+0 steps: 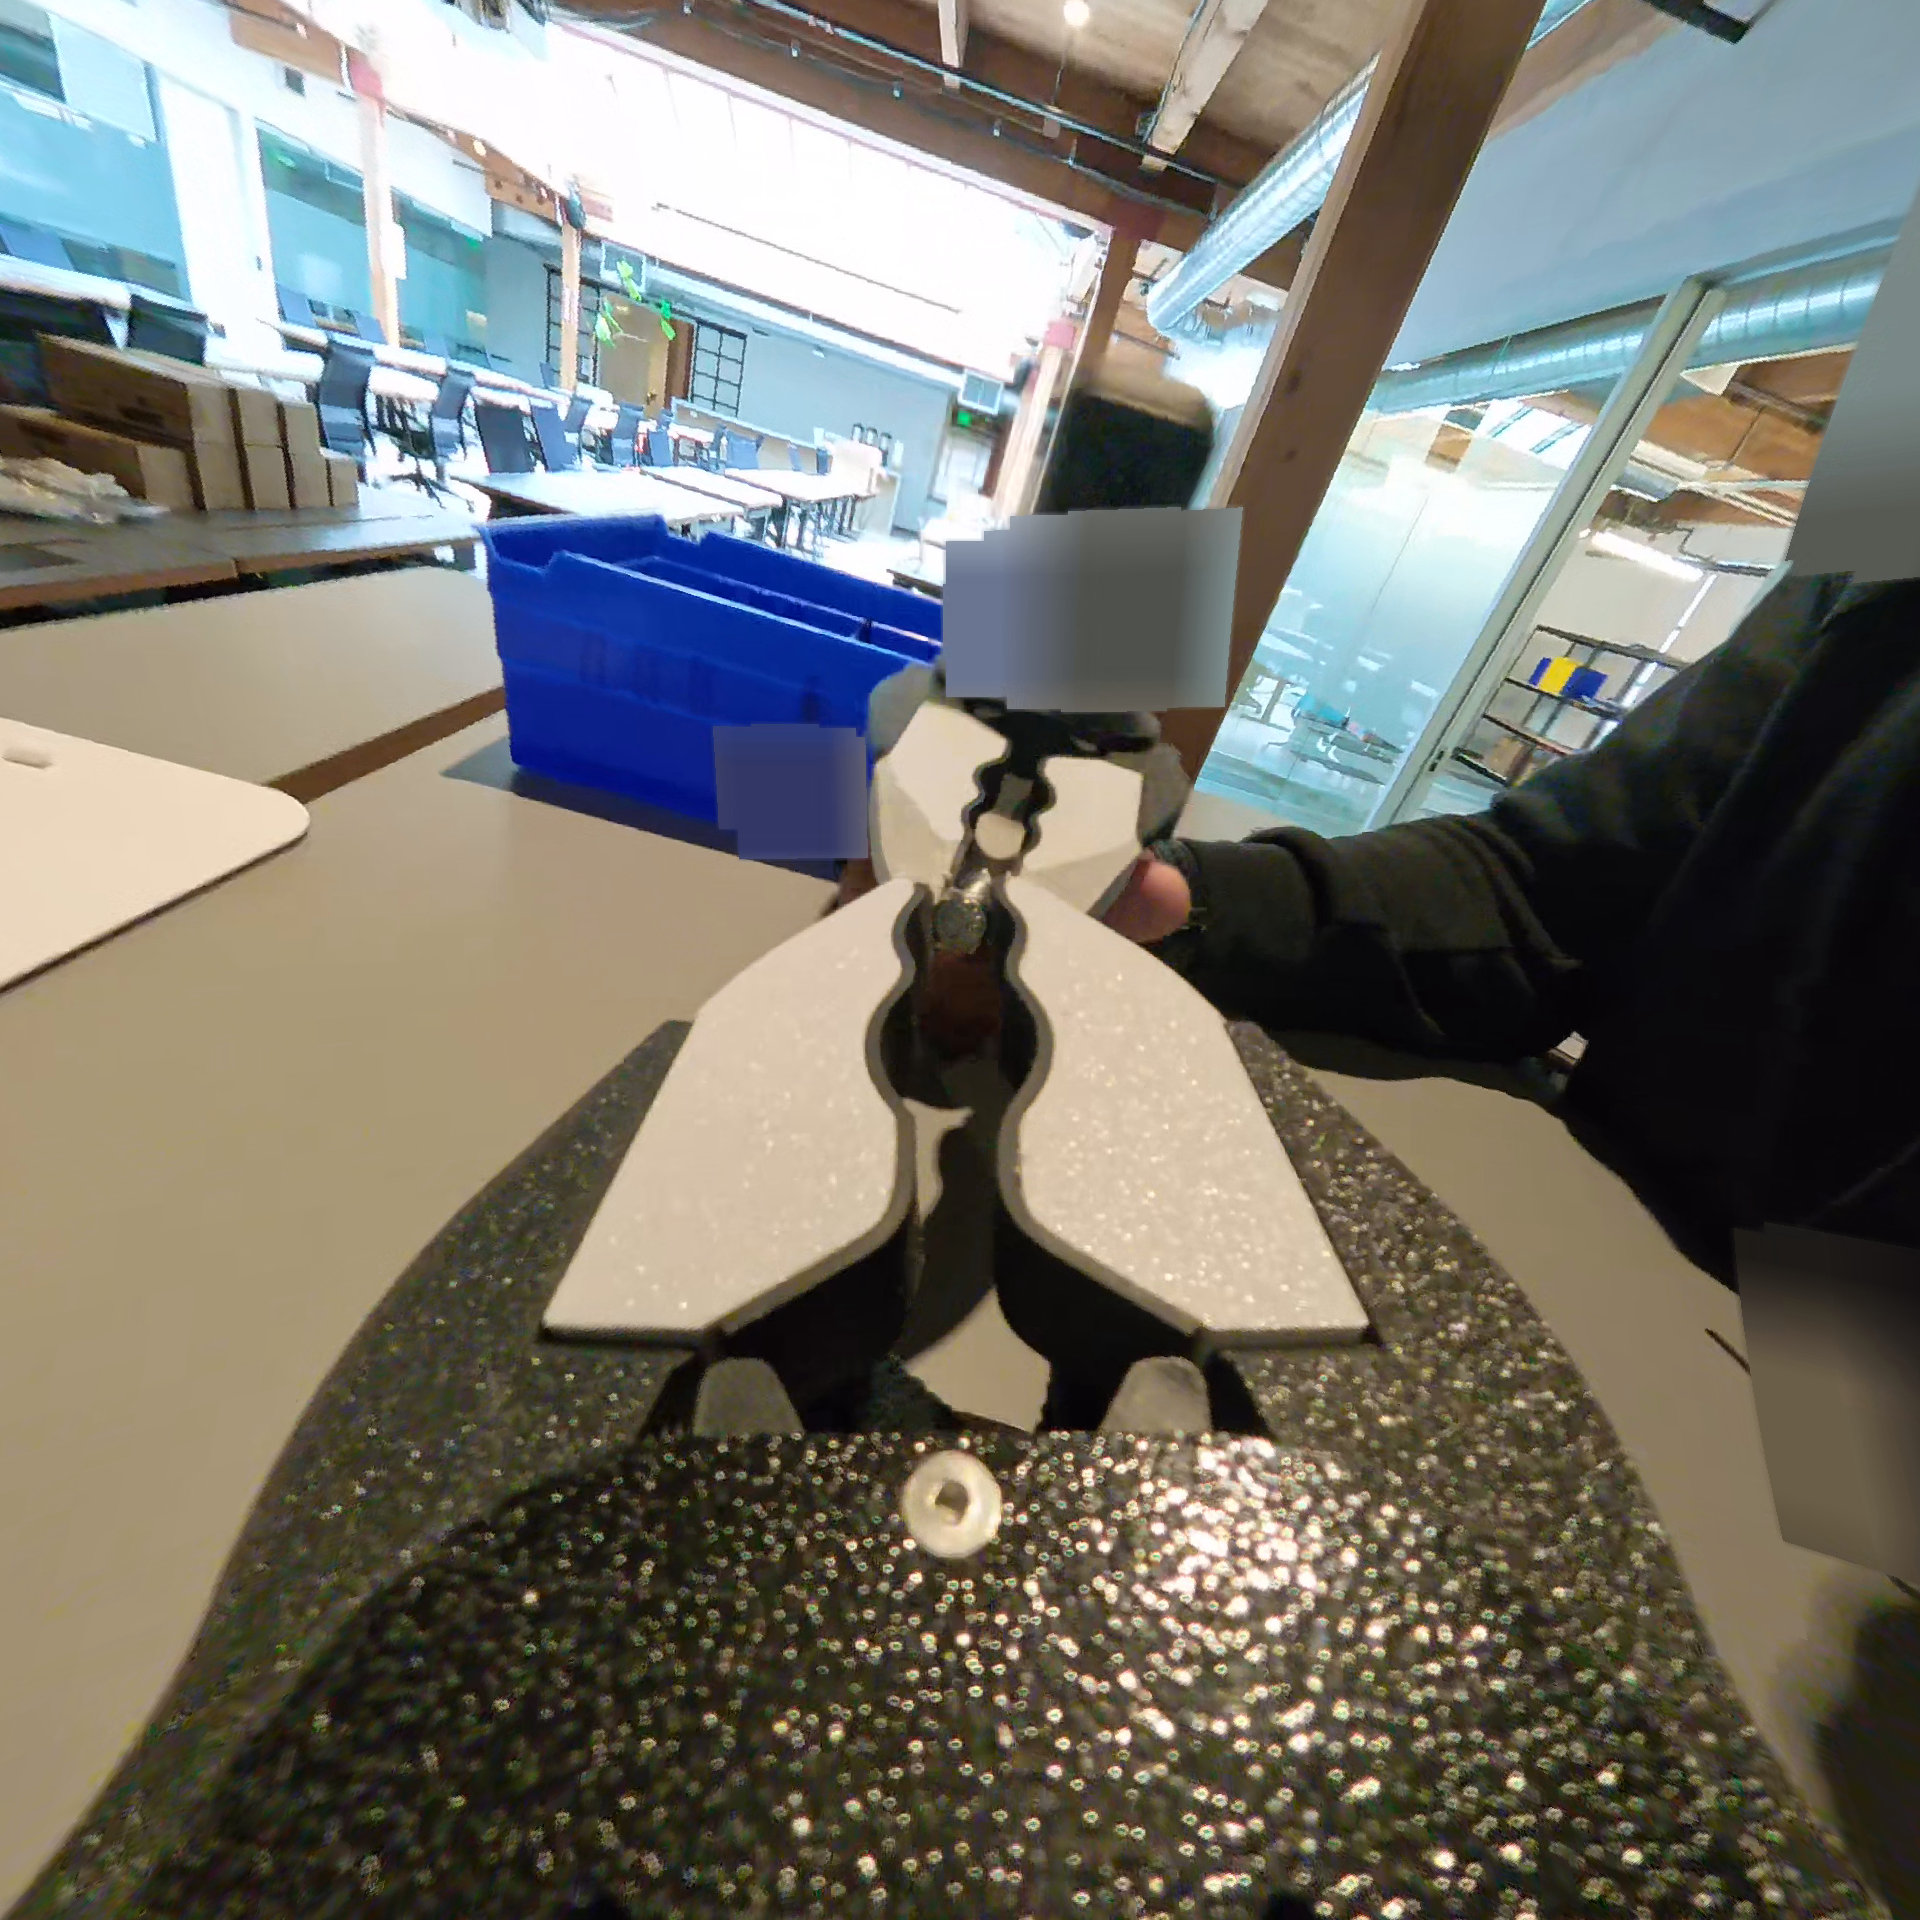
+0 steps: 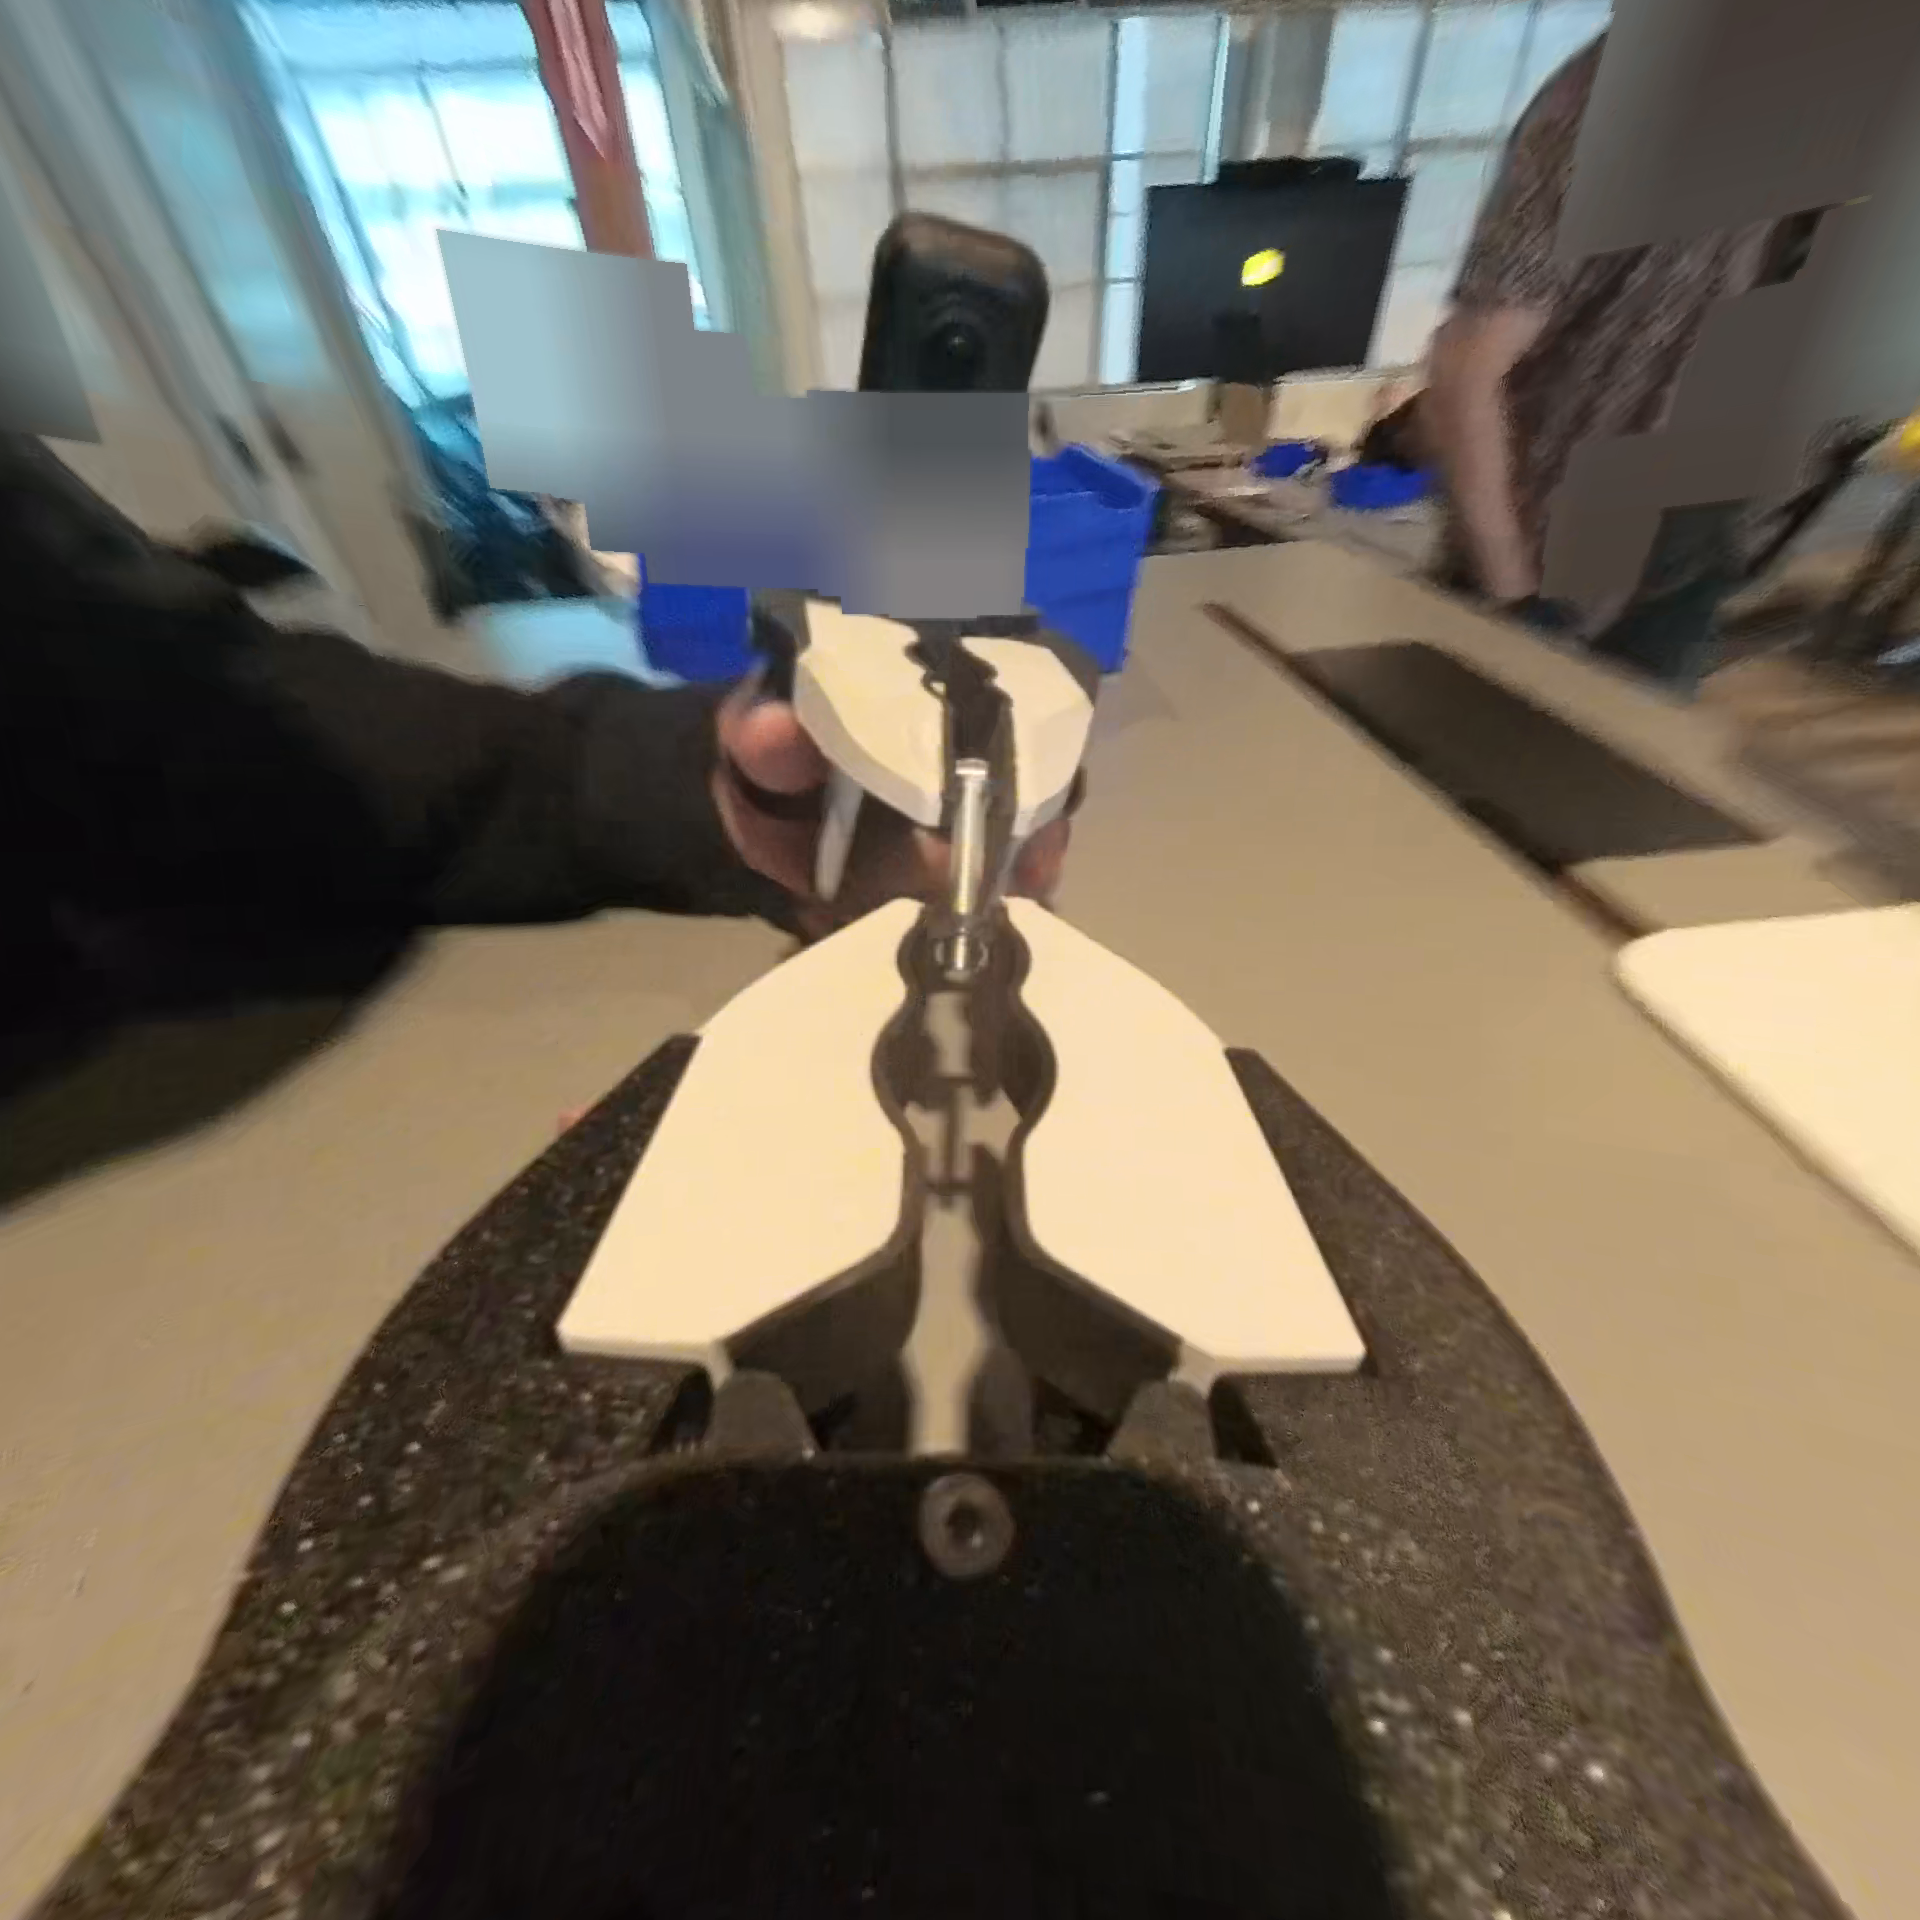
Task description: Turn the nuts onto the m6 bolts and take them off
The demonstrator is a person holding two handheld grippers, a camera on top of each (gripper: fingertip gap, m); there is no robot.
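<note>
Plainly, no readable writing or brand marks show on any of the things; several grey and blue mosaic patches cover parts of both views.

Our left gripper [image 1: 961, 925] is narrowed on the head end of the bolt [image 1: 954, 923], pinched at the very tips of its white fingers [image 1: 769, 1122]. From the right wrist view, the silver bolt [image 2: 968, 831] bridges the two grippers, its shank running from the far left gripper [image 2: 971, 774] to the right gripper [image 2: 961, 951]. The right gripper is closed to a slim gap around a small ringed metal piece, probably the nut [image 2: 958, 953], seated on the bolt's near end; motion blur makes it hard to be sure.

In the left wrist view, the right gripper [image 1: 995, 836] faces us, and the bolt's shank is mostly hidden between the two sets of tips. A black-sleeved hand [image 1: 1153, 899] holds that gripper, and a black camera body [image 1: 1127, 436] rises above it, partly under a patch. In the right wrist view, the other hand [image 2: 774, 790] grips the left tool.

Both grippers hang above the grey counter [image 1: 312, 1091]. A blue bin [image 1: 665, 644] stands on it behind the grippers, and a white board [image 1: 125, 831] lies at the left edge, cut off by the frame. The same board [image 2: 1787, 1039] shows at the right in the other view. A dark screen [image 2: 1273, 275] stands far behind, blurred.
</note>
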